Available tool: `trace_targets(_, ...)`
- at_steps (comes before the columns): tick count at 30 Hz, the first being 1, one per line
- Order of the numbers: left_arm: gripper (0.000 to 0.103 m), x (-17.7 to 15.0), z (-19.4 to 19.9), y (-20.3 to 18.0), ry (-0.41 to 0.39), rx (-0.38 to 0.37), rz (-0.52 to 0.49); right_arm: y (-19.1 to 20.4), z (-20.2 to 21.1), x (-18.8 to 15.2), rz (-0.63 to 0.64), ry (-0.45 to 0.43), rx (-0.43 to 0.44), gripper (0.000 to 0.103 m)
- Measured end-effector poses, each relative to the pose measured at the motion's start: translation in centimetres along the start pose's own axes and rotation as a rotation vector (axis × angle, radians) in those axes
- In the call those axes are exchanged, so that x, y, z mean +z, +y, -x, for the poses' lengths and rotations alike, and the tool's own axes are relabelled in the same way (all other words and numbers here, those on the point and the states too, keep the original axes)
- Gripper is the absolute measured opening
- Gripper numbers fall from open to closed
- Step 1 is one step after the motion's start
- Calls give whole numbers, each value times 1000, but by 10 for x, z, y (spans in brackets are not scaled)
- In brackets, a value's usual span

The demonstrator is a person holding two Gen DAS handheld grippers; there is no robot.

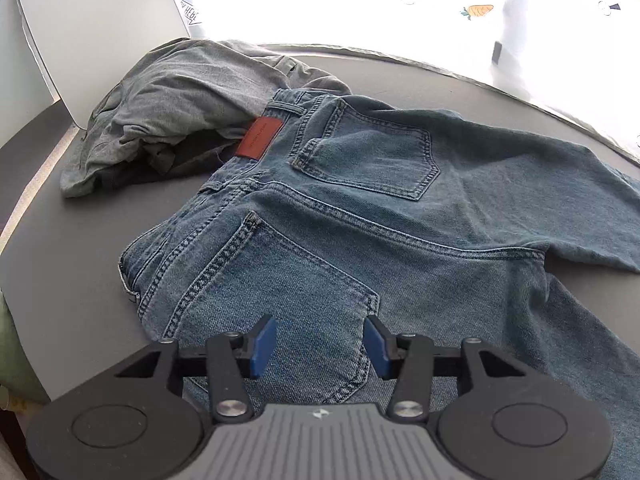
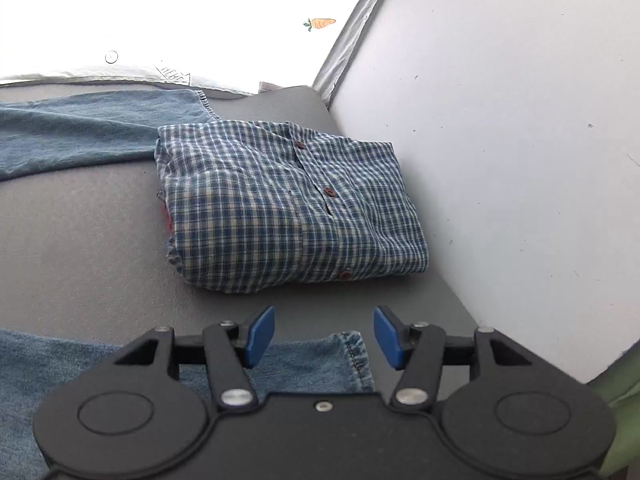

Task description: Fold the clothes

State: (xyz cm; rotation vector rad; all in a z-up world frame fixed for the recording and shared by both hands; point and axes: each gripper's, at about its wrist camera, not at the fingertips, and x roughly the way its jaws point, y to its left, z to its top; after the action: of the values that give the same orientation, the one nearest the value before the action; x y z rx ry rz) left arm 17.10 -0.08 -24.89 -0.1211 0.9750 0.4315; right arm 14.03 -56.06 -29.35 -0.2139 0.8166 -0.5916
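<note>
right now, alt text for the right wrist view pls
A folded blue plaid shirt lies on a grey table beside a white wall. The open right gripper hovers over a jeans leg hem, with another denim leg behind.

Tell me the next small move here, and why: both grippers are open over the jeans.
Probably lower the right gripper onto the hem of the near leg and close on it. The jeans lie spread out and unfolded, the plaid shirt is already folded, and the left gripper hovers open at the back pocket.
</note>
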Motion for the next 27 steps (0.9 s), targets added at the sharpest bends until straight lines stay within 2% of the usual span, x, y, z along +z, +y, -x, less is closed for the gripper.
trace_targets(2,50,4,-4,15,3,6,15,29,8,-4,30,31,32,55)
trace_targets(3,50,8,-6,21,3,2,17,44,12,-5,46,46,48,45)
trace_targets(4,50,14,-10,28,-4,-2,12,59,15,-7,61,61,64,42)
trace_targets(6,51,31,-17,41,-35,1,-10,87,25,-9,84,80,101,48)
trace_targets(10,56,82,-42,70,-103,-33,-37,154,83,16,74,1,248,51)
trace_targets(14,60,147,-91,85,-140,-141,-83,229,119,36,47,-2,348,52)
trace_targets(17,70,191,-129,89,-162,-224,-123,299,143,49,66,-25,385,53)
trace_targets(22,72,249,-199,78,-76,-396,-224,374,173,69,74,-44,410,54)
trace_targets(25,72,260,-224,76,14,-449,-223,402,187,77,77,-37,414,54)
trace_targets(26,69,261,-229,78,34,-478,-205,408,190,79,83,-37,412,54)
trace_targets(27,54,262,-229,82,36,-512,-183,412,193,80,91,-37,409,54)
